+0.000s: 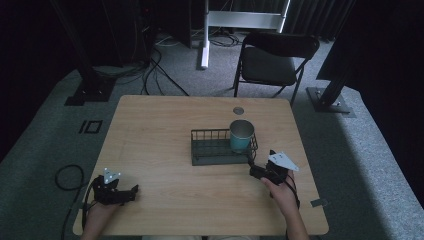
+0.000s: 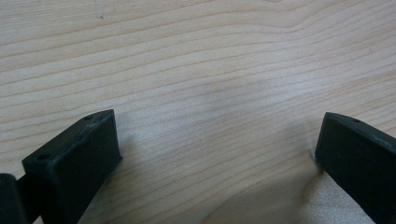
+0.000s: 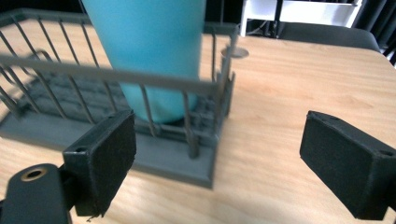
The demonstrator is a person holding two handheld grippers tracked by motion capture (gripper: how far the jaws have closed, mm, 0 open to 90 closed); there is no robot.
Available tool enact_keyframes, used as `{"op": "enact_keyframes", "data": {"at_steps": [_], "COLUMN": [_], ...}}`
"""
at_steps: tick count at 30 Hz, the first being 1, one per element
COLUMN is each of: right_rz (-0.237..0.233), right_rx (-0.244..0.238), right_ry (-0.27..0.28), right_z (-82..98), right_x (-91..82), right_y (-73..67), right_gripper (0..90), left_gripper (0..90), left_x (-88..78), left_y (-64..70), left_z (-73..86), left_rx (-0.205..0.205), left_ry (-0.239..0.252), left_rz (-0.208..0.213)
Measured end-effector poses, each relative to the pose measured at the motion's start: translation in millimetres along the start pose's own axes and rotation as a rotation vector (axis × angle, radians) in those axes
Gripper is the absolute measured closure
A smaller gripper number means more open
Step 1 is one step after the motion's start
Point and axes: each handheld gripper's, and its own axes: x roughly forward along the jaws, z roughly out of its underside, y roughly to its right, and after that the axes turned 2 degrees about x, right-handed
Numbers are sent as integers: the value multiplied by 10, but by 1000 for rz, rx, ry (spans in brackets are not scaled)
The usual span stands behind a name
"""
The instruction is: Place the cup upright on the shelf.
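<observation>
A light wooden worktop [image 1: 165, 130] is seen from above, with a dark wire basket [image 1: 212, 150] set slightly right of its centre. A teal cup [image 1: 241, 136] stands upright in the right end of the basket, its open mouth facing up.

The left hand-held gripper [image 1: 131, 192] is held low at the near left corner of the worktop, gripped by the left hand [image 1: 102, 200], whose forearm enters from the near edge. Its jaws are pointed towards the right, along the near edge. In the left gripper view the two black jaws are spread wide apart, with bare wood grain between them and nothing held.

The right hand-held gripper [image 1: 254, 167] is held by the right hand [image 1: 282, 192], whose forearm comes in from the near edge and is angled towards the far left. The jaws are aimed at the near right corner of the basket and lie just beside it; whether they touch it cannot be told. A grey three-cornered plate [image 1: 283, 161] is carried on top. In the right gripper view its jaws are likewise spread wide, empty, with the basket's corner post and the cup seen behind the wires just ahead of the left jaw.

A black folding chair [image 1: 272, 60] stands on the grey floor [image 1: 50, 145] beyond the far edge.
</observation>
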Motion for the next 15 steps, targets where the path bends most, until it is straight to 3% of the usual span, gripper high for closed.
{"op": "enact_keyframes", "data": {"at_steps": [15], "right_rz": [85], "right_rx": [27], "right_ry": [-108], "right_z": [244], "right_x": [-168], "right_y": [313], "right_gripper": [105], "left_gripper": [5], "left_x": [-2], "left_y": [2], "left_z": [1], "left_rx": [0], "left_ry": [-1], "left_rz": [0]}}
